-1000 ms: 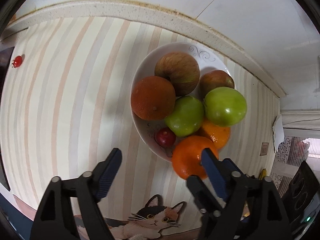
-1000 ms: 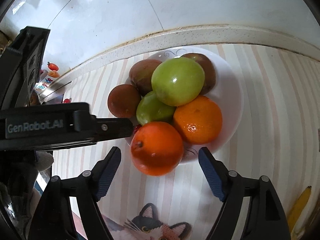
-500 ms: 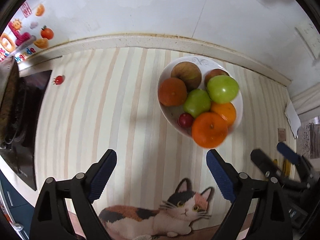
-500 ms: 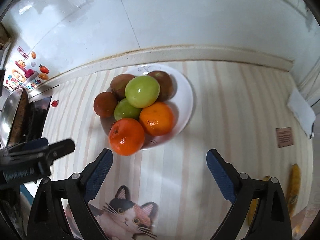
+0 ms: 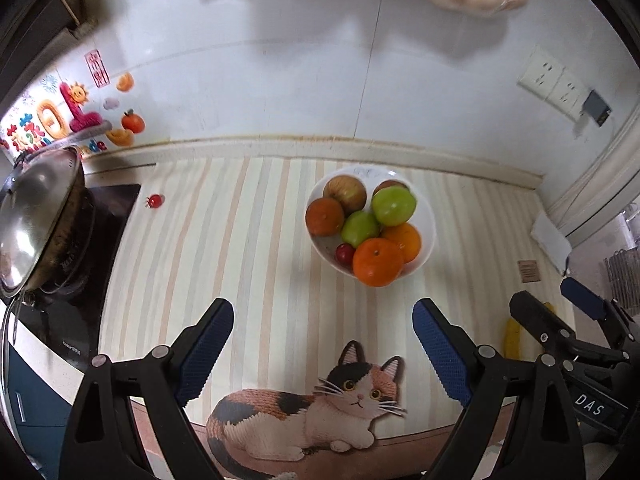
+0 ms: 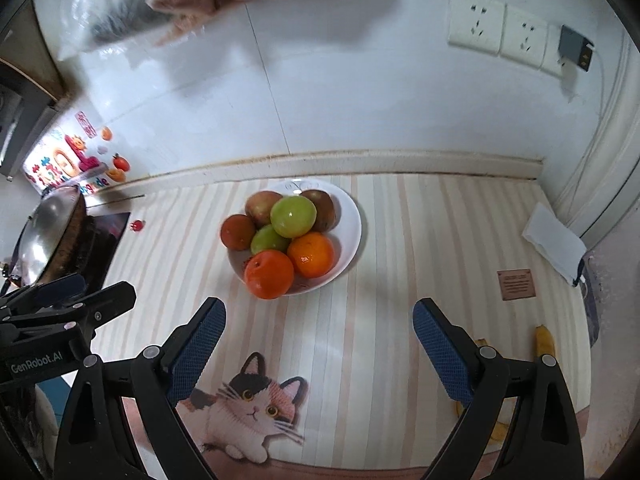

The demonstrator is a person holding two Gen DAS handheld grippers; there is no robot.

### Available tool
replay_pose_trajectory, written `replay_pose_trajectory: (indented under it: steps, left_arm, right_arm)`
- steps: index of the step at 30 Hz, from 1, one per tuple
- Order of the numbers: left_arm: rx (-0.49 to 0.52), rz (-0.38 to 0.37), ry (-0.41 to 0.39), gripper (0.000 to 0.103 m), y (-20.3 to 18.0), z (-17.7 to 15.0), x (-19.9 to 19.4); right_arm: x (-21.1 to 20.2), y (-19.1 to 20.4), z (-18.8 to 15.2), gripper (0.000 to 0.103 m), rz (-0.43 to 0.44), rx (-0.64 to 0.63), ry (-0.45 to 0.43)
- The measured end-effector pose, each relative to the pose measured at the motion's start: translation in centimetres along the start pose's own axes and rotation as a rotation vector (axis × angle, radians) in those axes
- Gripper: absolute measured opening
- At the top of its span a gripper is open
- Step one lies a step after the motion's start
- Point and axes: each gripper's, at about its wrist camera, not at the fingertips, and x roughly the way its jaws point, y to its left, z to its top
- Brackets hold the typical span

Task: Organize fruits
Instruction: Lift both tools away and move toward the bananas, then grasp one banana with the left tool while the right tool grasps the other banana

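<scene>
fruit piled high in the white bowl [image 6: 352, 236] here: two glossy green apples, the upper one [image 6: 293, 216] riding on top of the heap, the lower one [image 6: 269, 240] tucked under it. two oranges sit at the near rim, the deep orange one [image 6: 269, 274] hanging over the edge, the paler one [image 6: 311, 254] just beside it. a dull brownish orange [image 6: 238, 232] rests on the left, two reddish-brown apples [image 6: 262, 204] at the back, and in the left view a small red fruit [image 5: 344, 254] peeks out low between them.

the bowl stands on the table [image 6: 400, 280], covered by a cream and peach striped mat with a calico cat [image 6: 248, 404] printed at the near edge. white tiled wall behind, sockets [image 6: 476, 26] up right, colourful stickers [image 6: 84, 156] at left. a steel lid [image 5: 28, 220] covers a pot on the dark stove at far left, and a tiny red thing [image 5: 155, 200] lies near it on the mat. a banana [image 6: 546, 344] lies at the right near edge, a folded white paper [image 6: 554, 244] further back.

left gripper [image 5: 322, 350] hangs released, jaws wide, nothing between them, well short of the bowl. right gripper [image 6: 318, 344] likewise spread wide and empty, near the bowl's front rim.
</scene>
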Motion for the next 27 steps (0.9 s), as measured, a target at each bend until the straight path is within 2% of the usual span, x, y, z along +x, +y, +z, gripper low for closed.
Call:
replay_pose_trajectory:
  steps: [6, 15, 19, 23, 24, 27]
  left_arm:
    - [0.024, -0.005, -0.052, 0.092, -0.7, -0.9, -2.9]
    - [0.026, -0.008, -0.044, 0.092, -1.5, -1.7, -3.1]
    - [0.037, -0.009, -0.018, 0.092, -3.1, -1.5, -2.1]
    - [0.064, -0.038, 0.043, 0.092, -6.2, -1.3, 0.1]
    - [0.075, -0.051, 0.062, 0.092, -7.5, -1.3, 0.9]
    - [0.119, -0.098, 0.144, 0.092, -11.6, -1.3, 3.6]
  right_arm:
    - [-3.0, 0.3, -0.7, 0.097, 0.02, 0.012, -0.036]
    - [-3.7, -0.8, -1.3, 0.097, 0.05, 0.055, -0.04]
    - [-3.0, -2.9, -1.7, 0.097, 0.08, 0.094, -0.005]
    - [-2.5, -7.4, -2.6, 0.096, 0.075, 0.179, 0.013]
    - [-2.3, -8.7, -2.8, 0.093, 0.069, 0.198, 0.018]
    - [-1.7, -13.6, -3.9, 0.072, 0.037, 0.275, 0.041]
